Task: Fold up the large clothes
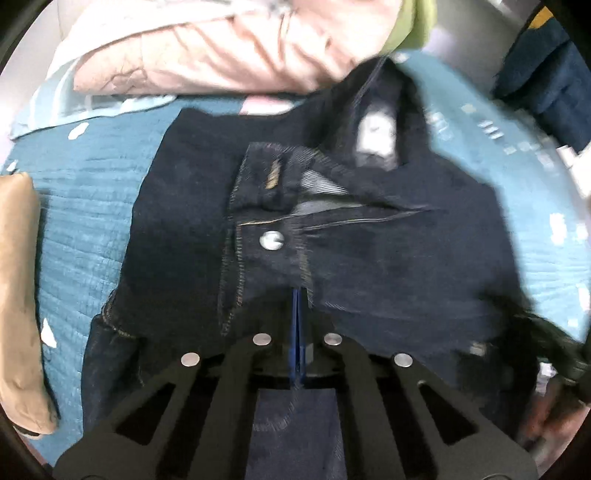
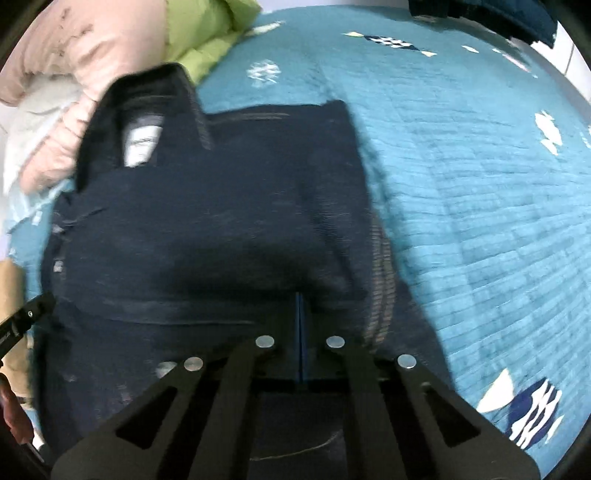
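A pair of dark navy jeans (image 1: pixel 369 266) lies on a teal bedspread (image 1: pixel 85 221), waistband toward me, with a silver button (image 1: pixel 271 240) and an open fly. My left gripper (image 1: pixel 298 295) is shut on the waistband just below the button. The jeans also show in the right wrist view (image 2: pixel 207 229), with a white inner label (image 2: pixel 142 144) at the far end. My right gripper (image 2: pixel 300 299) is shut on the jeans' near edge beside a stitched side seam (image 2: pixel 382 295). The left gripper's tip (image 2: pixel 26 317) shows at the right view's left edge.
A pink quilt (image 1: pixel 221 48) and a green one (image 2: pixel 207 33) are piled at the bed's far side. A tan garment (image 1: pixel 18 295) lies at the left. A dark blue cloth (image 1: pixel 546 74) sits at the far right. The bedspread (image 2: pixel 480 184) stretches bare to the right of the jeans.
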`<state>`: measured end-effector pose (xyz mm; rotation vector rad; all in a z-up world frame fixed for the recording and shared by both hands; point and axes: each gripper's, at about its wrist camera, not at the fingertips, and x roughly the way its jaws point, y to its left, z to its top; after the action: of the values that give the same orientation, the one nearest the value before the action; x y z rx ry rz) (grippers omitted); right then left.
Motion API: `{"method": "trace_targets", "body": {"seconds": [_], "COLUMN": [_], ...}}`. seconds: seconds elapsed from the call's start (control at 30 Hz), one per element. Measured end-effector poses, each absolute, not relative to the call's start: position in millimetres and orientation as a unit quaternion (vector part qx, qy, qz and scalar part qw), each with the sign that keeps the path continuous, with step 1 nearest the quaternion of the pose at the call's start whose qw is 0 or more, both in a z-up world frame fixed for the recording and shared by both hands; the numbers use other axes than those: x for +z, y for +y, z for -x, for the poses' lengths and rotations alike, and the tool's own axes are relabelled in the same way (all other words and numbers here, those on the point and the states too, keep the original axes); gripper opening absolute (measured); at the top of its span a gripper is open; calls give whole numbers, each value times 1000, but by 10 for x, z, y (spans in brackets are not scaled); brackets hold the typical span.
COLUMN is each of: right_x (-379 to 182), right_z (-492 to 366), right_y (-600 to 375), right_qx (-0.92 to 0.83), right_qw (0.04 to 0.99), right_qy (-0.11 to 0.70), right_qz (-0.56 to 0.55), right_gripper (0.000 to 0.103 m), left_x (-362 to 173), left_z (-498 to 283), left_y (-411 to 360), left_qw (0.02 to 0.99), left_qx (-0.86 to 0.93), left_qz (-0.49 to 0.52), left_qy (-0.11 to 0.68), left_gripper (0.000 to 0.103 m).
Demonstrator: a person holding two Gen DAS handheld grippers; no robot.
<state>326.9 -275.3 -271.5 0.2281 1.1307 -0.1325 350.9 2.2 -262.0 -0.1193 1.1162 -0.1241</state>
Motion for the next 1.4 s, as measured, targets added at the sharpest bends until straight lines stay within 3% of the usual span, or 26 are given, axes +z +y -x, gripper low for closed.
{"method": "trace_targets", "body": {"seconds": [0.67, 0.77, 0.83, 0.87, 0.9, 0.97, 1.07, 1.17, 1.4], "right_x": [-2772, -2746, -2696, -2668, -2648, -2561, -2384, -2262, -2244], "right_z": [-3276, -3284, -3245, -3225, -3220, -3203, -3149, -3181, -3374], "right_y": [-2814, -2841, -2866, -2887, -2897, -2908, -2861, -2788, -2929], "right_qx": [-104, -98, -93, -86, -74, -50, -83, -78, -89], "right_qw": [818, 819, 821, 820, 817, 818, 832, 843, 834], "right_qy": [553, 550, 542, 541, 542, 529, 508, 502, 507], "right_qz": [-118, -132, -152, -168, -184, -221, -208, -180, -198], "right_gripper": [0, 0, 5, 14, 22, 63, 87, 89, 89], "left_x": [-2712, -2634, -2532, -2471, -2410, -2325, -2242, -2152, -2031], "left_z": [-3518, -3483, -3439, -3407, -3375, -3357, -3348, -3397, -3716], "left_y": [89, 150, 169, 169, 163, 139, 130, 182, 446], "left_qw": [847, 849, 857, 864, 870, 874, 879, 883, 886], "left_qx": [-43, -38, -41, -46, -52, -59, -64, -75, -65], "left_qz": [44, 59, 64, 62, 57, 40, 30, 31, 40], "left_qy": [527, 524, 509, 498, 487, 480, 472, 463, 457], "left_gripper": [2, 13, 50, 57, 63, 64, 64, 72, 73]}}
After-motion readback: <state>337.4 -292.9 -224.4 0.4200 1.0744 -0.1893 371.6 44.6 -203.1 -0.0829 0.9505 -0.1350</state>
